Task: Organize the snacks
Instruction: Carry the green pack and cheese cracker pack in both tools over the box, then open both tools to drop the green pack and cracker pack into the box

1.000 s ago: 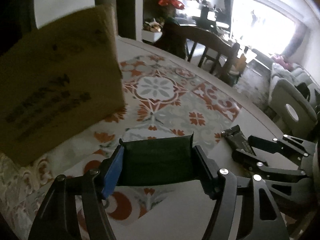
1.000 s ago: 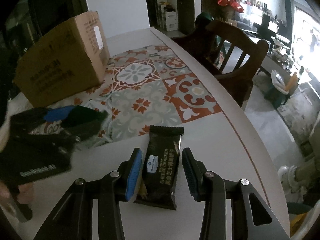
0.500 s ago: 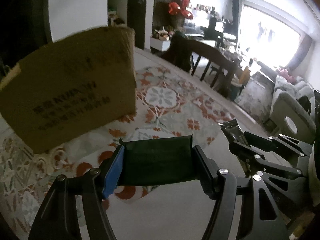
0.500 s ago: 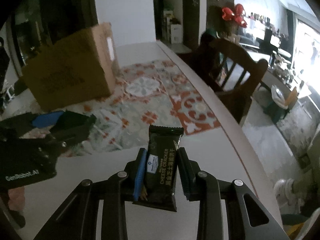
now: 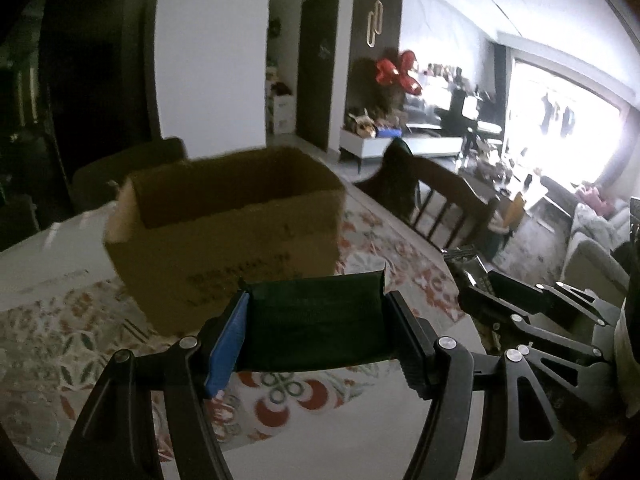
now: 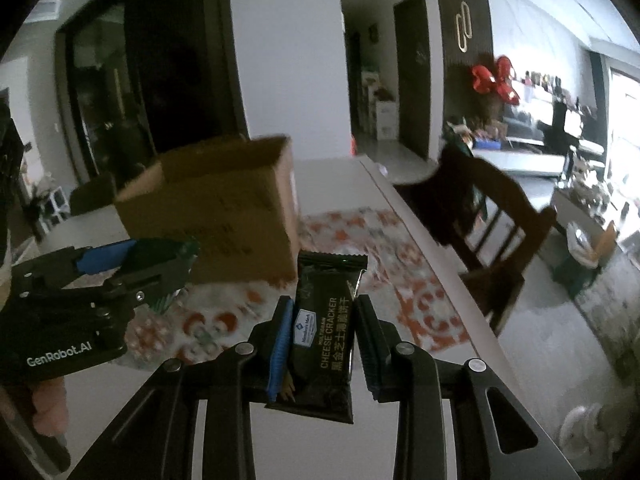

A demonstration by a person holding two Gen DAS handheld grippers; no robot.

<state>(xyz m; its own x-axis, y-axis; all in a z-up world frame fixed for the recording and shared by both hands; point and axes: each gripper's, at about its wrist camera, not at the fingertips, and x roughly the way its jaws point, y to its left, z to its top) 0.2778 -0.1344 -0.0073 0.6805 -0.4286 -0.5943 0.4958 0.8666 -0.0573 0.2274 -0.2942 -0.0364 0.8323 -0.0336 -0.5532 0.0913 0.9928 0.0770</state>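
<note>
My left gripper (image 5: 316, 320) is shut on a dark green snack packet (image 5: 316, 320) and holds it above the table, just short of the open cardboard box (image 5: 224, 236). My right gripper (image 6: 322, 340) is shut on a black cheese cracker packet (image 6: 324, 328), lifted off the table to the right of the box (image 6: 212, 208). In the right wrist view the left gripper (image 6: 160, 268) shows at the left with its green packet (image 6: 168, 252). In the left wrist view the right gripper (image 5: 488, 292) shows at the right with the black packet's end (image 5: 464, 260).
A patterned orange and grey mat (image 5: 280, 396) covers the white table (image 6: 400, 412) under the box. A dark wooden chair (image 6: 488, 220) stands at the table's right edge. Beyond it lies the living room floor.
Both grippers have risen with their packets. The right gripper closed on the black packet and lifted it off the table. The box's open top has come into sight.
</note>
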